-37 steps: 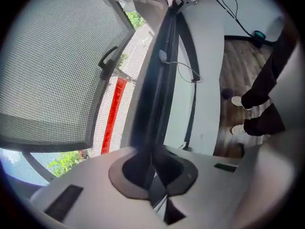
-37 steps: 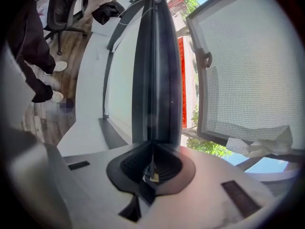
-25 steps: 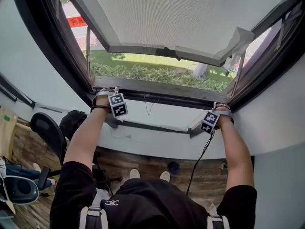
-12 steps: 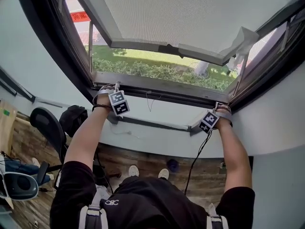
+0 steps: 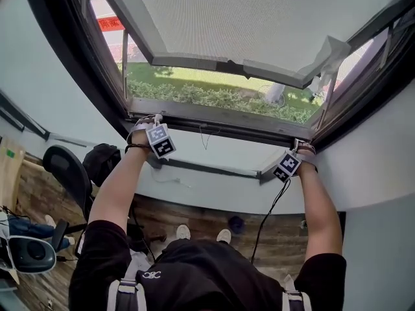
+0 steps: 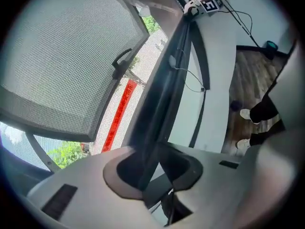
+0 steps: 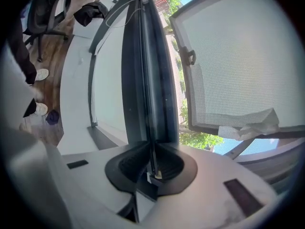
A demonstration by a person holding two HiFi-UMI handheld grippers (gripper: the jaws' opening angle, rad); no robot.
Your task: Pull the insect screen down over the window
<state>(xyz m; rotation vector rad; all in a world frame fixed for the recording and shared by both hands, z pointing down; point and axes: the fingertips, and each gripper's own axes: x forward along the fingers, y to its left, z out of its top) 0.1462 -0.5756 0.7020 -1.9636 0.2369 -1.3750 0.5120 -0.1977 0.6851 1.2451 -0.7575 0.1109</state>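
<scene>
Both arms reach to the dark rail along the window's bottom edge. The left gripper has just been opening, and its fingers stand loosely apart around the rail. The right gripper has also been opening, but its fingers sit narrow on the rail's thin edge. The insect screen hangs above, and greenery shows in the gap below it.

Above the lower frame rail an open gap runs the full width, roofed by the tilted mesh panel. 2 stays, 1 at each rail end, narrow the gap there.
</scene>
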